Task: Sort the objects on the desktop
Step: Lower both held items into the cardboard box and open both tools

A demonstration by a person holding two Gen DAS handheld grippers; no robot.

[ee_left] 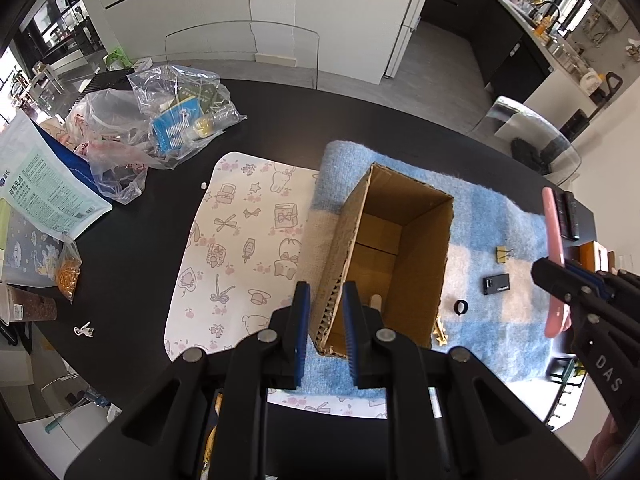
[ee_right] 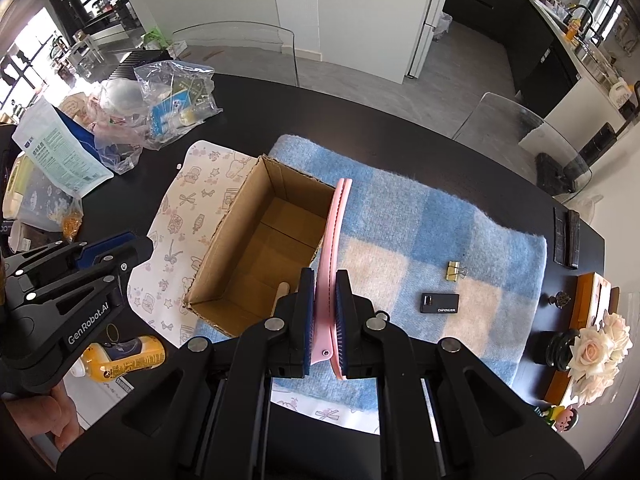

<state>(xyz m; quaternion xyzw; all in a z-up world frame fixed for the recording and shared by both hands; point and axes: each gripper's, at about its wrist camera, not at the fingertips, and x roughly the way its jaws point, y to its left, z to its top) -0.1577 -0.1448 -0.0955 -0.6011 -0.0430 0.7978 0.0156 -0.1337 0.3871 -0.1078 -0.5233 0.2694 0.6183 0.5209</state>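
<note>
An open cardboard box (ee_left: pixel 420 256) (ee_right: pixel 296 190) stands on a blue checked cloth (ee_right: pixel 460 216), with a wooden stick (ee_right: pixel 282 294) inside. My right gripper (ee_right: pixel 325 274) is shut on a long pink hair clip (ee_right: pixel 334 224) whose tip reaches over the box's right rim. In the left wrist view the clip (ee_left: pixel 554 240) sits at the far right. My left gripper (ee_left: pixel 327 285) hangs narrowly open above the box's left wall, gripping nothing. In the right wrist view it (ee_right: pixel 140 246) sits left of the box, apart from it. A gold binder clip (ee_right: pixel 456 271), a small black device (ee_right: pixel 440 303) and a black ring (ee_left: pixel 462 307) lie on the cloth.
A white patterned mat (ee_left: pixel 240 240) lies left of the box. Clear plastic bags (ee_left: pixel 180 120) and packets crowd the far left of the black table (ee_left: pixel 280 120). A yellow bottle (ee_right: pixel 128 360) lies near left. Pale flowers (ee_right: pixel 596 356), a wooden tray (ee_right: pixel 588 300) and black bars (ee_right: pixel 566 236) line the right edge.
</note>
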